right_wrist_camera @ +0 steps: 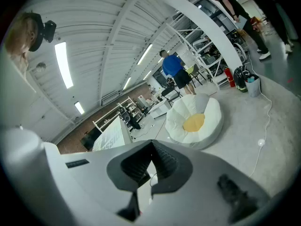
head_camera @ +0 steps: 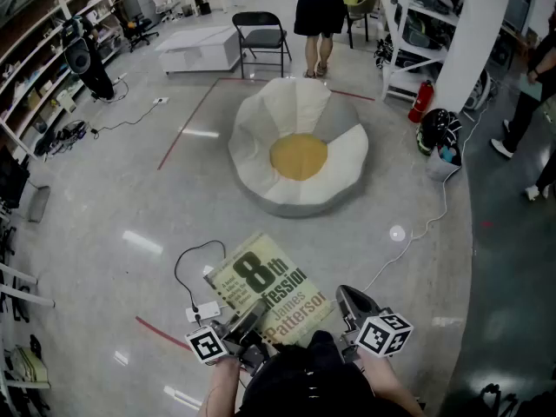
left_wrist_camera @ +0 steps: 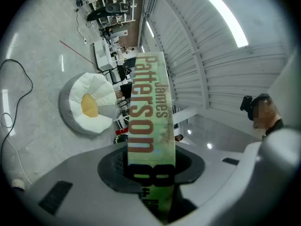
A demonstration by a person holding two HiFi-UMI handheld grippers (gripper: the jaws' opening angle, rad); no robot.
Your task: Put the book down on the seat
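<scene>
You stand in a big workshop with a polished grey concrete floor marked by red tape lines. Open shelving runs along the left and right sides. At the far end a black folding chair stands beside a low white table, and a person in a blue top and dark shorts is just right of the chair.

The seat, a round beanbag with white petal-like cushions and a yellow centre, sits on the floor in the middle of the room, ahead of you. Nothing lies on it.

Your left gripper has the pale green paperback book with black and orange-red lettering. In the left gripper view the jaws are partly closed and clamped on the book near its lower end. Its spine faces the camera and runs up and away from the left gripper. The book is held in the air close to you, cover up, well apart from the seat and nearer than it.

Your right gripper is just right of the book and tipped slightly down. In its own view the right gripper has its pads brought together at the tips, with nothing between them. The beanbag lies beyond it to the right, and the book shows at the left.
</scene>
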